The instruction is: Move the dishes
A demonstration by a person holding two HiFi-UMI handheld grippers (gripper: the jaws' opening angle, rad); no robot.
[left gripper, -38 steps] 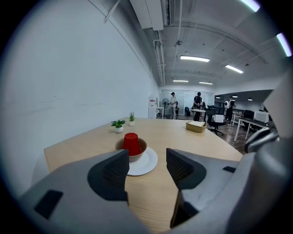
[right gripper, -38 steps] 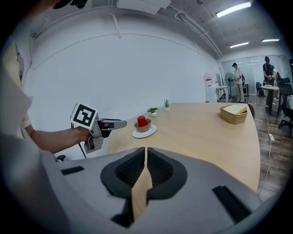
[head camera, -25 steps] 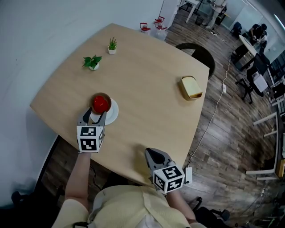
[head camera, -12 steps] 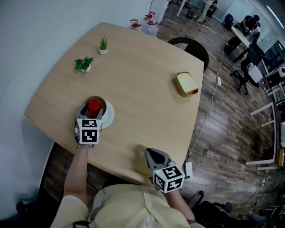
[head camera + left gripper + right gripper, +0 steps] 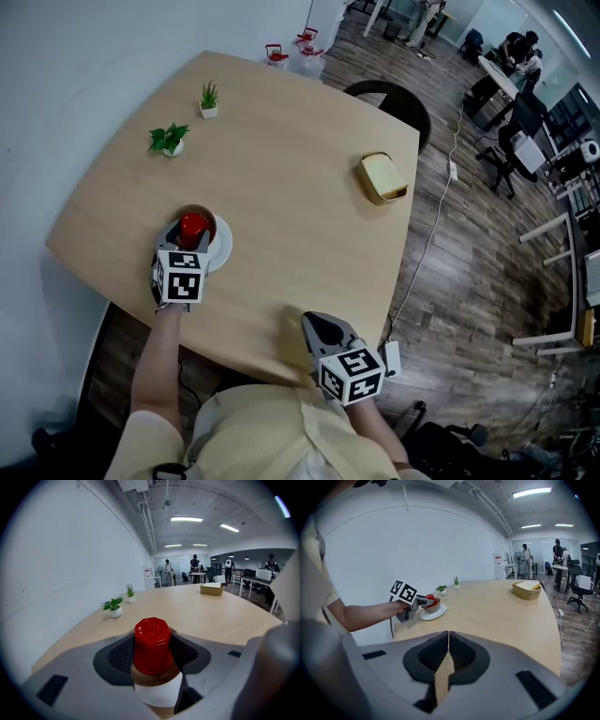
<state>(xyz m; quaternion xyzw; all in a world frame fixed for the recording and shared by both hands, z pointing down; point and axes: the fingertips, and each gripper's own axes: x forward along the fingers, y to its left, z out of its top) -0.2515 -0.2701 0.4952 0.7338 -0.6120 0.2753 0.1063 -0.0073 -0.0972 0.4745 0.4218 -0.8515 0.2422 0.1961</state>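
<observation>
Light wood forms the top of the table (image 5: 291,197) in the head view. The left gripper (image 5: 191,237) sits by the near left edge of the table, with its jaws clamped on a red cup (image 5: 193,224). The cup stands in a brown bowl (image 5: 210,221), and the bowl rests on a white plate (image 5: 221,251). The right gripper (image 5: 315,324) is at the near edge, to the right of the plate and well apart from it. Two small potted plants (image 5: 169,139) stand at the far left of the table. A tan container (image 5: 382,177) lies near the right edge. A black chair (image 5: 398,101) stands beyond the far right edge.

Left gripper view: the two dark pads (image 5: 123,654) press on the red cup, one on each side. The rim of the brown bowl shows below the cup, with the white plate under it. The plants stand farther off to the left. The container lies at the far side of the table.

Right gripper view: the jaws are closed together with nothing between them, and bare table shows beyond them. A person's hand (image 5: 396,607) holds the left gripper at the far left. The cup, bowl and plate are at that gripper's tip. The container lies at the far right of the table.
</observation>
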